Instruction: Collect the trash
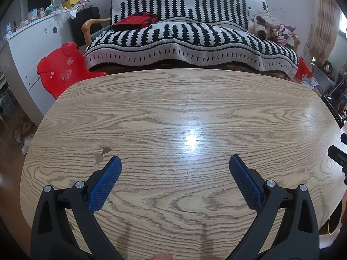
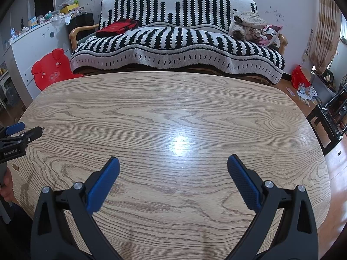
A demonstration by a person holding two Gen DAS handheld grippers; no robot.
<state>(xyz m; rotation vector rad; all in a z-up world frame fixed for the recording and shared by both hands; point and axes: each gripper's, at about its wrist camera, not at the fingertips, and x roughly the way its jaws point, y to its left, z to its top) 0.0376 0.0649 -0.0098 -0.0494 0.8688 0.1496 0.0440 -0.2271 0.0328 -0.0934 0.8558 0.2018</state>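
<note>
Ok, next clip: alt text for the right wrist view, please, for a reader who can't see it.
The right gripper is open and holds nothing over a bare-looking wooden table. The left gripper shows at the left edge. Behind the table are a black-and-white striped sofa and a red pig-shaped chair.

Room evenly lit, moderately bright, cool white cast. Overhead source: a hard white glare patch sits on the glossy oak-grain wooden desk point(image 1: 190, 139), mid-surface in both views, with a paler streak spreading sideways along the grain. Second daylight source at far right, behind the beige checked curtain point(image 2: 325, 28), blown out at the frame edge. Shadows soft; two faint narrow ones fall on the desk near the bottom edge of each view. Strong fisheye bend: desk edge bows, the black-and-white striped sofa cover point(image 1: 190, 36) curves, corners vignette to black. Focus sharp centrally, softening toward the rim. No motion blur.
</note>
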